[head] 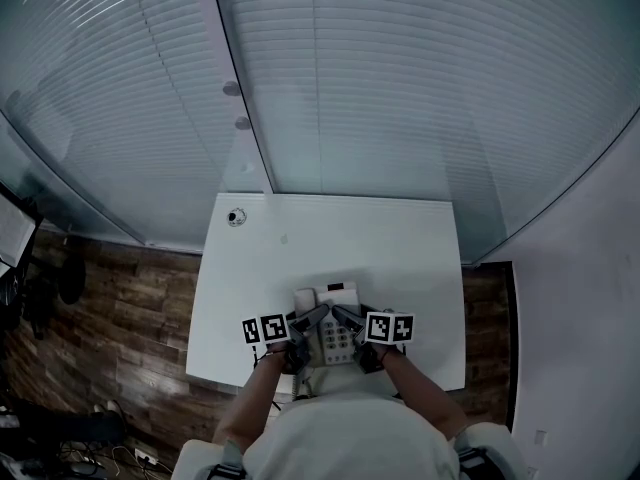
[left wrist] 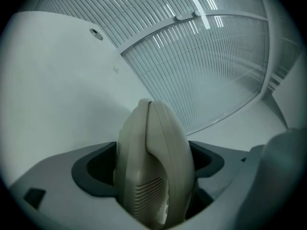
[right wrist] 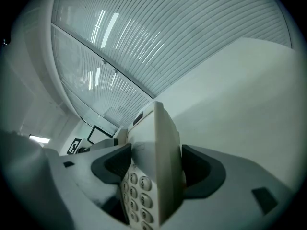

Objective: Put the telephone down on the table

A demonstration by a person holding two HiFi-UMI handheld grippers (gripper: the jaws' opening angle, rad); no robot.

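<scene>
the telephone (head: 335, 338) is smooth, matt beige plastic. the table (head: 330, 243) looks smooth matt white. the floor (head: 130, 308) is wood planks.

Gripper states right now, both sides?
Left gripper: shut on the telephone, on its handset side.
Right gripper: shut on the same telephone, on its keypad side.

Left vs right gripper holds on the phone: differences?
The left gripper clamps the telephone at its handset, slotted grille showing; the right gripper clamps the keypad side. In the head view, the left grips the phone's left edge, the right its right edge. Shared: both shut on the telephone.
</scene>
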